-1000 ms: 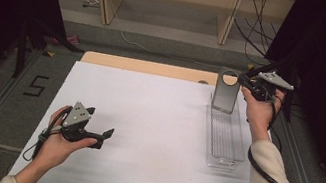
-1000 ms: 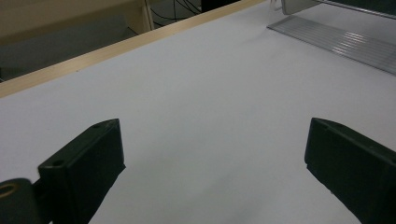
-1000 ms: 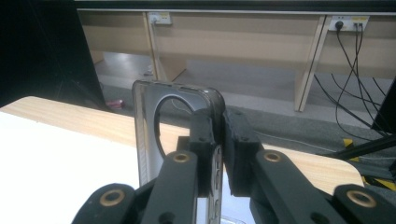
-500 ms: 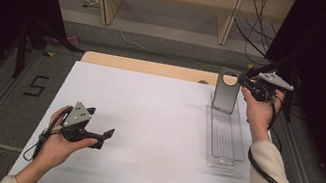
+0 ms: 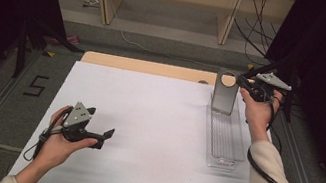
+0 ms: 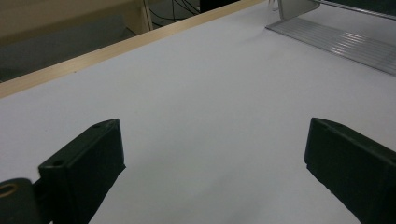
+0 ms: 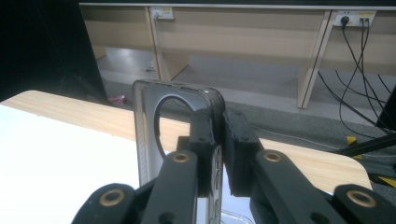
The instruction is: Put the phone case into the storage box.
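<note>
At the bench's far right edge, a grey phone case (image 5: 225, 93) is held upright, clamped at its top corner by the right gripper (image 5: 245, 84). Its lower end meets a clear tray (image 5: 226, 144). The left gripper (image 5: 104, 137) is kept wide open and empty near the front left corner.

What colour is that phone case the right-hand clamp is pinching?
Smoky grey, see-through phone case, best seen in the right gripper view.

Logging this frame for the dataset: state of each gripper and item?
left gripper: open, jaws wide apart, nothing held, low over the white table.
right gripper: shut on the phone case's edge.
phone case: upright at the tray's far end.
clear tray: flat on table.
</note>
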Demonstrator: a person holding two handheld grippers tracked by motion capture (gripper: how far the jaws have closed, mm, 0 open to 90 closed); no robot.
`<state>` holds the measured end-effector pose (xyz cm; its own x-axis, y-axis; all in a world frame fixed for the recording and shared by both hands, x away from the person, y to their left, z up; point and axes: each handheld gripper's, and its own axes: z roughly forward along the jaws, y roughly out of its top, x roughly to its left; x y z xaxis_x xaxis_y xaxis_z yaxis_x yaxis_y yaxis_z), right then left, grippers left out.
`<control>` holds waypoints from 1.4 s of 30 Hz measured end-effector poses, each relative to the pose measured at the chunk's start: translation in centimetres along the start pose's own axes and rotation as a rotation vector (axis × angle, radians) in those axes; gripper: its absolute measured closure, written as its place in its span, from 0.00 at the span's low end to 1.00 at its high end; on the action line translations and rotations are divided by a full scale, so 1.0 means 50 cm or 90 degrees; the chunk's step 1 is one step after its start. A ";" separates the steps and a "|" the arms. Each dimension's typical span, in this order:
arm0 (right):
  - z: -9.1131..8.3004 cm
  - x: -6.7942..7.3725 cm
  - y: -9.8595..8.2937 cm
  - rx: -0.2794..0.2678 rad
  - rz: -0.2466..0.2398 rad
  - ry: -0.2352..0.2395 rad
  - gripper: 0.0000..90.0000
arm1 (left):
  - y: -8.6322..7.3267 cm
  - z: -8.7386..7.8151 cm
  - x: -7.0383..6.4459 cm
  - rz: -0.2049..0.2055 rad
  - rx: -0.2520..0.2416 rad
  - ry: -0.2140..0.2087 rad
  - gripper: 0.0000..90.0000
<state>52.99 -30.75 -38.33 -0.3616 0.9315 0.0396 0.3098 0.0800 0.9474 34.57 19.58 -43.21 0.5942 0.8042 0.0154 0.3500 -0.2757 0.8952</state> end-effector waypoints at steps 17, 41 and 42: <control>0.008 -0.008 -0.013 0.010 0.011 0.007 0.93 | 0.001 0.001 0.000 0.003 0.000 -0.002 0.05; 0.016 -0.018 -0.026 0.016 0.018 0.016 0.92 | 0.001 0.002 -0.001 0.004 0.000 -0.004 0.05; 0.016 -0.018 -0.027 0.017 0.018 0.016 0.92 | 0.001 0.002 -0.001 0.004 0.000 -0.004 0.05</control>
<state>53.63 -31.42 -39.90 -0.3744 0.9243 0.0738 0.3428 0.0640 0.9372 34.63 19.47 -43.20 0.6005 0.7994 0.0187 0.3462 -0.2810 0.8951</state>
